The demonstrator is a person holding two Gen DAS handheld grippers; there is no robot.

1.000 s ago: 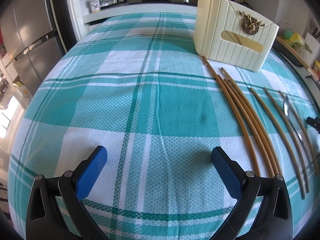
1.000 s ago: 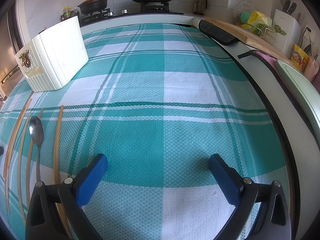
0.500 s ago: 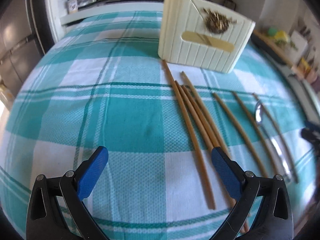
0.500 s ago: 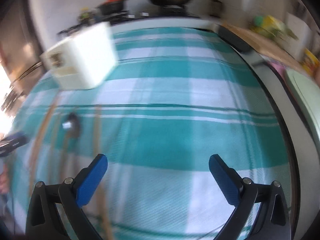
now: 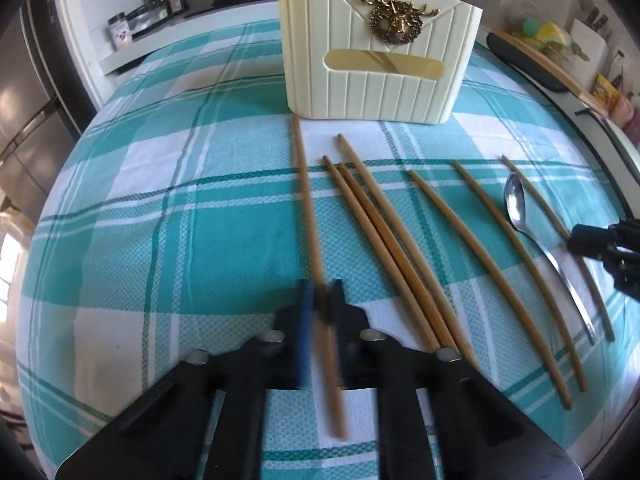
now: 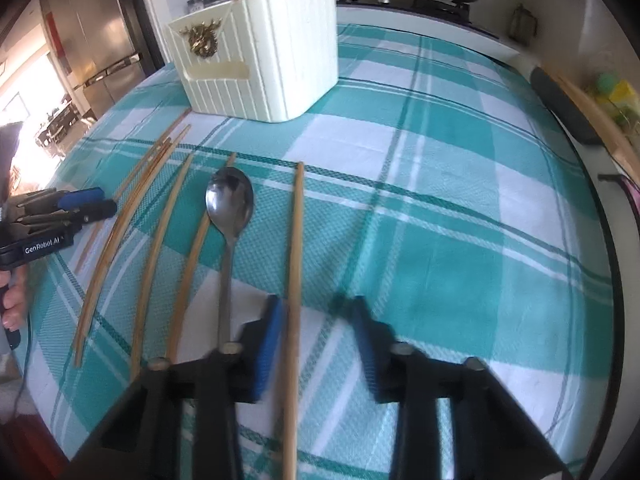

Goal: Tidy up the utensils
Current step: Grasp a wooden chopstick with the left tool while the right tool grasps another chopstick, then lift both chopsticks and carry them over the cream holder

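Left hand-held gripper [image 5: 320, 320] is pinched right down on the leftmost chopstick [image 5: 306, 200], lots of bare checked cloth [image 5: 160, 220] to its left. Right hand-held gripper [image 6: 316, 332] sits about half open, with the rightmost chopstick [image 6: 297, 240] between its fingers, touching the left pad; wide open cloth to its right up to the worktop edge [image 6: 600, 208]. I count seven chopsticks lying flat, plus one spoon [image 6: 230, 204] among the right-hand ones. Further back stands one cream holder [image 5: 380, 52], just past the chopstick tips.
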